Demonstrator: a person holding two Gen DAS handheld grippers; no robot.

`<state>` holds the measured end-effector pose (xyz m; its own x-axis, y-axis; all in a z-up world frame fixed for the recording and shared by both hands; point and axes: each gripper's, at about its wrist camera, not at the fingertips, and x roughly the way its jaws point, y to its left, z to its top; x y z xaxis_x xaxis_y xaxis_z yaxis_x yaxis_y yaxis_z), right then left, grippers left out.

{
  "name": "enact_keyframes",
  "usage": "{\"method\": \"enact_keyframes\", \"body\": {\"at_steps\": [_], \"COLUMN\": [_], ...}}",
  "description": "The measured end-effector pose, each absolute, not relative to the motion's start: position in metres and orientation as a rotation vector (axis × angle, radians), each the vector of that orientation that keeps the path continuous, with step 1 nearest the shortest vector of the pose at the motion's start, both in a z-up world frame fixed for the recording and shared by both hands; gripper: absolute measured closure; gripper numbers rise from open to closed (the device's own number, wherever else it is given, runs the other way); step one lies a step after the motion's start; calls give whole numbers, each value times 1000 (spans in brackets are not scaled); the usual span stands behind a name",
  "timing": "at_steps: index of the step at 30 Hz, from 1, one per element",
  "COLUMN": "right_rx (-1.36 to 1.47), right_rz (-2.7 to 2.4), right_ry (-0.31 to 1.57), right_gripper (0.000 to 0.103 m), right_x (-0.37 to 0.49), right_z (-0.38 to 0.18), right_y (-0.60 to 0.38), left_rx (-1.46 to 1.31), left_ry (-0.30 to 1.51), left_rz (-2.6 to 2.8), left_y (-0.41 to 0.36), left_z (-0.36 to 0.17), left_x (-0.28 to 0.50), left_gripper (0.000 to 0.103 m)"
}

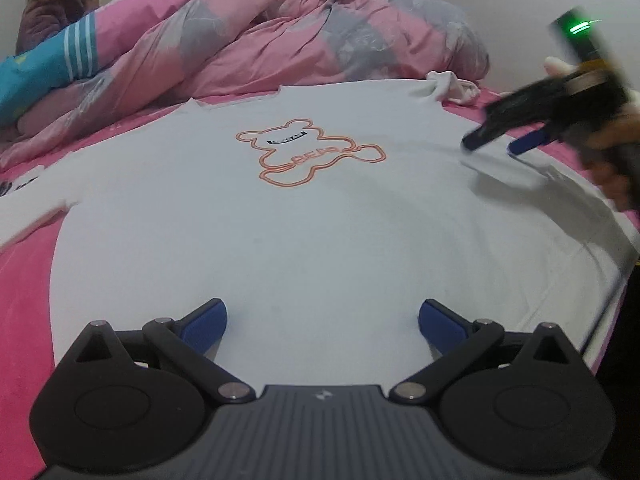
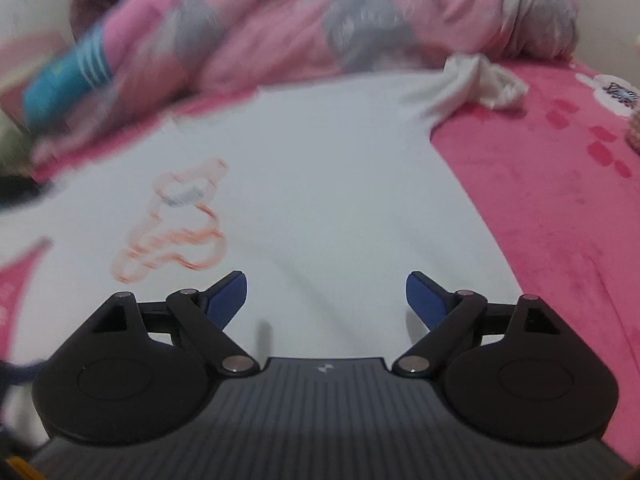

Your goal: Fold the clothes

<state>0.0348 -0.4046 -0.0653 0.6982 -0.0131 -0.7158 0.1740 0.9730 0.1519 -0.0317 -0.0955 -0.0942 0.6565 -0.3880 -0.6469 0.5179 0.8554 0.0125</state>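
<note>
A white short-sleeved cotton T-shirt (image 1: pixel 320 216) lies spread flat, front up, across the middle of a bed covered by a bright pink plush sheet (image 2: pixel 560 216). An orange outline drawing of a bear (image 1: pixel 310 156) with a small dark mark on its head sits on the chest. The hem lies at the near edge of the bed, while the neckline lies towards the far edge. One sleeve (image 1: pixel 28 208) lies flat, reaching towards the left side of the sheet. The other sleeve (image 2: pixel 486 82) is bunched into a crumpled lump near the far right shoulder.

The left gripper (image 1: pixel 322 320), black with blue rubber pads, hovers over the lower part of the shirt, its jaws spread wide with only flat cloth showing between them. The right gripper (image 1: pixel 496 145) hangs over the right side of the shirt, just above the cloth and casting a shadow on it. In the right wrist view its jaws also stand apart, pinching nothing. This view is blurred, so I cannot tell whether the tips touch the fabric. A hand (image 1: pixel 608 168) grips its handle at the right edge of the bed.

Along the far edge of the bed lies a heaped pink and grey patchwork quilt (image 1: pixel 280 36). At its left end sits a bright blue cloth with white stripes (image 1: pixel 52 64). Behind that, in the far left corner, a person in a mauve padded jacket (image 1: pixel 52 12) sits.
</note>
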Motion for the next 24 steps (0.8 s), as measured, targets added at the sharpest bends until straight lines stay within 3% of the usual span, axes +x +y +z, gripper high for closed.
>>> {"method": "enact_keyframes", "body": {"at_steps": [8,11,17,21,24], "right_rx": [184,249,236,114,127], "right_rz": [-278,-323,-155,-115,-176], "right_ry": [817,801,787,844,825], "right_gripper": [14,27,28,39,41], "right_x": [120,119,84,117,156], "right_z": [-84,-71,-51,-74,-87], "right_y": [-458,-475,-438,-412,-431], "left_rx": [207,202,201,201,202], "left_ry": [665,667,659,656,654], "left_rz": [-533,-538,-545,-545,-546], "left_y": [-92,-92,-91,-90,-90], "left_z": [-96,-95,-96,-97,-97], "left_x": [-35,-32,-32,-33,-32], "left_gripper": [0,0,0,0,0]}}
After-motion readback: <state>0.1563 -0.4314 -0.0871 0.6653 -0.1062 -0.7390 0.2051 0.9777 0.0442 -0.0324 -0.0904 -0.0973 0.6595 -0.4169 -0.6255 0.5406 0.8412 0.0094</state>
